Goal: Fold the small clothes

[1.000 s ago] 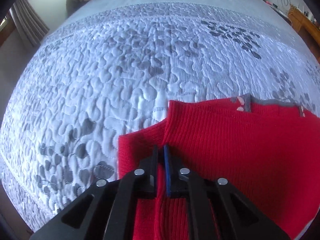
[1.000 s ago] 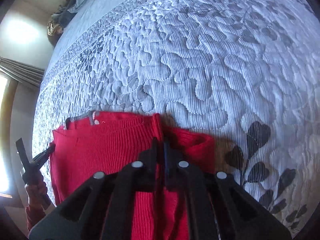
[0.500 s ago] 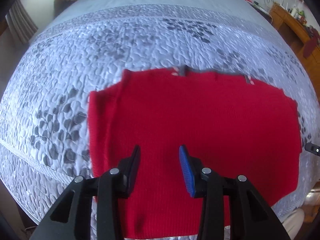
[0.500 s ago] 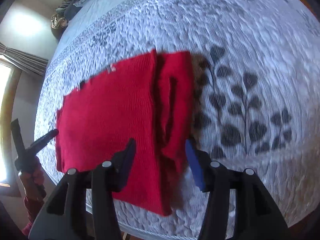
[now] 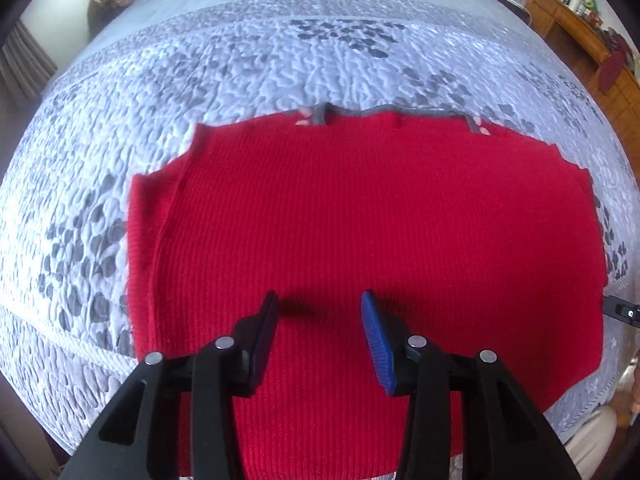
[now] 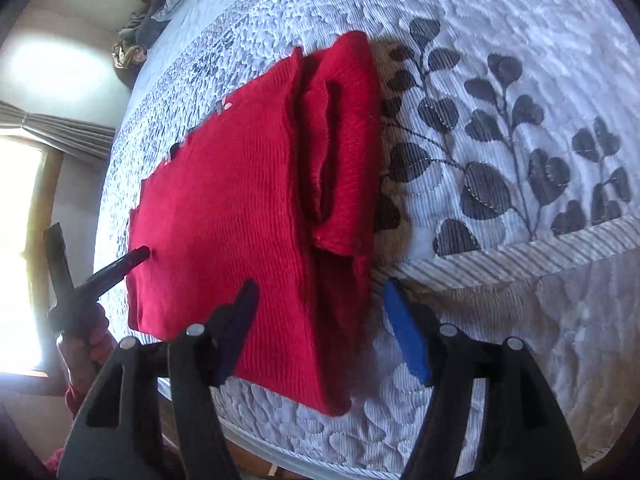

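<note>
A red ribbed knit sweater (image 5: 380, 224) lies flat on the quilted bed, its grey-trimmed neckline (image 5: 384, 111) at the far edge and both sleeves folded in. My left gripper (image 5: 318, 308) is open and empty, held above the sweater's near hem. In the right wrist view the sweater (image 6: 240, 208) lies left of centre with a folded sleeve (image 6: 340, 152) along its right side. My right gripper (image 6: 318, 292) is open and empty, above the sweater's near right corner. The left gripper (image 6: 116, 268) shows at that view's left, over the sweater's far side.
The bed has a pale blue-grey quilt with dark leaf prints (image 6: 500, 152). Its near edge (image 6: 480, 420) runs just under my right gripper. A wooden dresser (image 5: 580, 20) stands at the far right. A pile of clothes (image 6: 152, 20) lies at the head of the bed.
Both grippers were shut on the sweater's folded sides one second ago. They have let go, opened and pulled back and up. The sweater now lies flat.
</note>
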Available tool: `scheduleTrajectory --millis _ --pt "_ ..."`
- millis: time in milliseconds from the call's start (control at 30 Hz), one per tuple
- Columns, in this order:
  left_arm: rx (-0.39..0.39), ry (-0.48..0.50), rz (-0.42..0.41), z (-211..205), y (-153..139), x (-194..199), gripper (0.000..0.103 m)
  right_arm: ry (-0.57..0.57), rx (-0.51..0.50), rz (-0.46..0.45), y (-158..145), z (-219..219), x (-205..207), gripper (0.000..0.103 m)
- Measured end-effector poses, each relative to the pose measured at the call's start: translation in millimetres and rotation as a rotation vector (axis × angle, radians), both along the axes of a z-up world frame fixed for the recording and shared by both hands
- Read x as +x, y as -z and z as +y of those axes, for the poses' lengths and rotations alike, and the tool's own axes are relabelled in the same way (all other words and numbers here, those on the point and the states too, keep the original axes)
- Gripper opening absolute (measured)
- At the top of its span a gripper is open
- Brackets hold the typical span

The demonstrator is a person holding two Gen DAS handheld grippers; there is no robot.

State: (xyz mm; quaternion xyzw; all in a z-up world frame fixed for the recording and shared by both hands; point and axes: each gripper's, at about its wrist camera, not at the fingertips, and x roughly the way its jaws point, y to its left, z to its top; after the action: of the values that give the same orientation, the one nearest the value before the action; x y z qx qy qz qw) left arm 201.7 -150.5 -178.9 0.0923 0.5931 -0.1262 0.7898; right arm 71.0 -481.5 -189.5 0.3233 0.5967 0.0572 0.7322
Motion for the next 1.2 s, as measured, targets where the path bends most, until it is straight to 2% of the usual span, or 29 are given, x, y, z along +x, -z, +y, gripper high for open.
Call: scheduleTrajectory --millis 67,100,133,167,200,267,400,467,533,600,700,800,900,1067,1200 --pt "0.006 0.007 0.013 -2 7 5 0.043 -0.009 -0.002 0.000 1 2 2 0.067" --pt "0.010 0.006 0.018 -2 11 7 0.043 -0.017 -0.003 -0.004 1 2 3 0.062" --pt "0.012 0.006 0.021 -2 13 7 0.044 -0.030 0.037 -0.015 1 3 3 0.050" --pt "0.014 0.009 0.022 -3 17 9 0.045 -0.030 0.099 -0.020 3 5 4 0.048" --pt "0.015 0.014 0.021 -4 18 9 0.045 -0.023 0.160 -0.019 6 5 4 0.047" --pt "0.009 0.020 0.021 -2 21 9 0.045 -0.021 0.164 -0.017 11 5 7 0.048" --pt "-0.049 0.008 0.048 9 23 14 0.046 0.014 0.215 -0.011 24 1 8 0.050" --pt "-0.058 0.008 0.060 10 24 15 0.046 0.008 0.206 -0.018 22 2 8 0.041" --pt "-0.045 0.015 0.065 8 26 16 0.047 0.008 0.235 -0.010 22 1 8 0.012" --pt "-0.020 0.026 0.067 3 27 16 0.047 0.024 0.263 -0.015 19 -1 8 0.011" --pt "-0.001 0.044 0.073 0 28 17 0.047 0.032 0.252 -0.023 8 -1 7 0.010" --pt "-0.010 0.057 0.096 1 28 22 0.047 0.031 0.199 -0.020 -12 5 12 0.010" --pt "-0.049 0.062 0.129 6 29 28 0.047 -0.017 0.113 -0.047 -42 27 24 0.010" --pt "-0.178 0.044 0.206 26 28 39 0.046 -0.173 -0.054 -0.107 -93 97 57 0.010" --pt "-0.292 0.009 0.272 46 29 48 0.045 -0.325 -0.150 -0.135 -106 166 77 0.010"
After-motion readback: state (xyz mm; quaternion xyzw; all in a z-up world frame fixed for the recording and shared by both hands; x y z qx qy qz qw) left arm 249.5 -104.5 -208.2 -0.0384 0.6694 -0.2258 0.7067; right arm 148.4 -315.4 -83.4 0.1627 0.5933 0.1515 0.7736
